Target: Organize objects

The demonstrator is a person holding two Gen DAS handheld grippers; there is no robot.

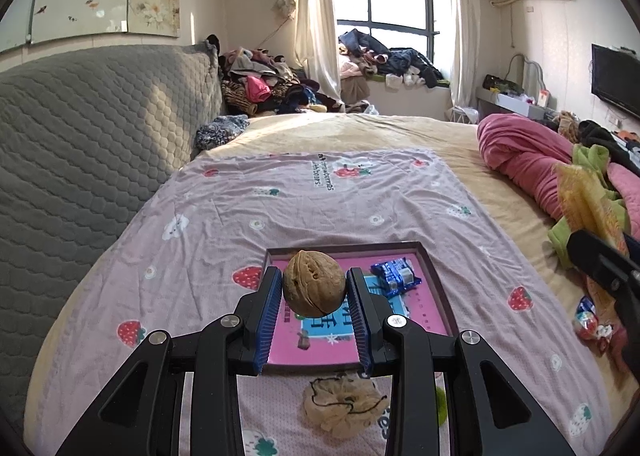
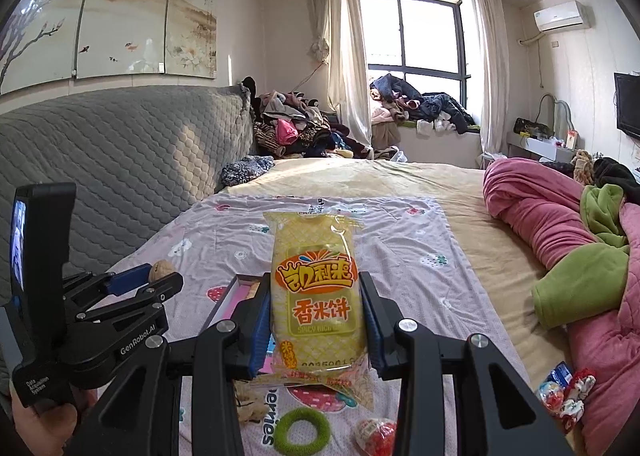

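My left gripper (image 1: 314, 288) is shut on a brown walnut (image 1: 314, 282) and holds it above a pink tray (image 1: 430, 276) with a dark rim on the bed. A blue snack packet (image 1: 396, 274) lies in the tray. My right gripper (image 2: 316, 308) is shut on a yellow rice cracker packet (image 2: 316, 296), held upright above the bed. The left gripper (image 2: 132, 288) with its walnut (image 2: 162, 270) shows at the left of the right wrist view, over the tray (image 2: 224, 300).
A beige scrunchie (image 1: 344, 404) lies just before the tray. A green ring (image 2: 302, 430), a red-and-white wrapped sweet (image 2: 376, 434) and small snack packets (image 2: 564, 396) lie on the strawberry-print sheet (image 1: 280, 211). A pink quilt (image 2: 532, 207) is heaped at the right, a grey headboard (image 1: 80, 135) at the left.
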